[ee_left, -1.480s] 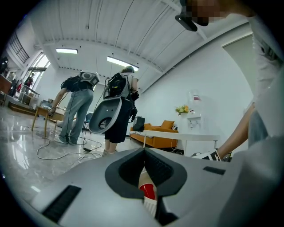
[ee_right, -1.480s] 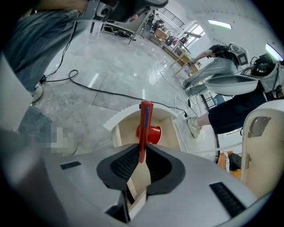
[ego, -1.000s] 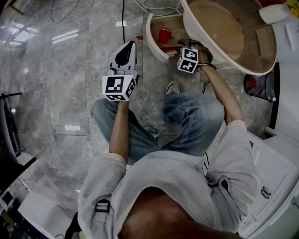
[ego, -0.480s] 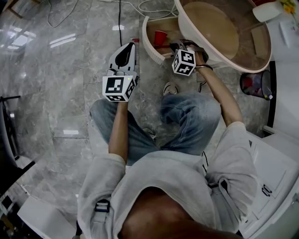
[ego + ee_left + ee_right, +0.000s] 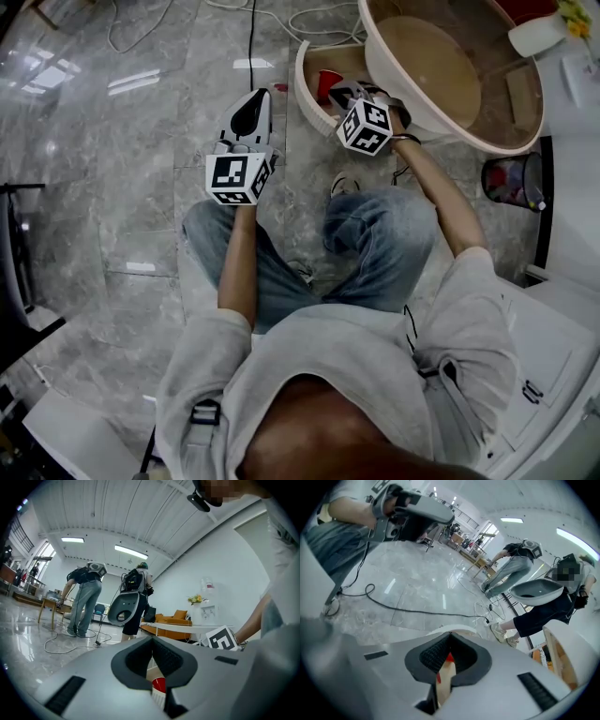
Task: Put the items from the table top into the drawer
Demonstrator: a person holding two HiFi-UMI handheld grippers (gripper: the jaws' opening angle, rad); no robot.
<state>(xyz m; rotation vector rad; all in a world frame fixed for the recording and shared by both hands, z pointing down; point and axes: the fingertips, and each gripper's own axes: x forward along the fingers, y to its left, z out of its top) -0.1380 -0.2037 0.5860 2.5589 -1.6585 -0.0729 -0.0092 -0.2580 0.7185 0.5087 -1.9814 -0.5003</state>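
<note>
1. The grey marble floor fills the left of the head view; a black cable runs down it near the top edge.
2. The left gripper is held out above the person's left knee and points level toward the drawer; in the left gripper view its jaws stand tip to tip and grip nothing; the red cup shows beyond them, through the gap under the pads.
3. The drawer, white-rimmed with a wooden floor, stands pulled out from under the round table; the red cup sits inside it, apart from both grippers; whether it is upright or on its side cannot be told.
4. The right gripper hangs over the drawer's near rim, tilted downward; its jaws have just been closing and now meet with nothing between them; in the right gripper view a sliver of the cup and the drawer's pale wood show past the closed pads.
5. The round table top, wood with a white rim, lies just right of the drawer.
6. A dark waste bin with red scraps in it stands on the floor near the table's lower right edge.
</note>
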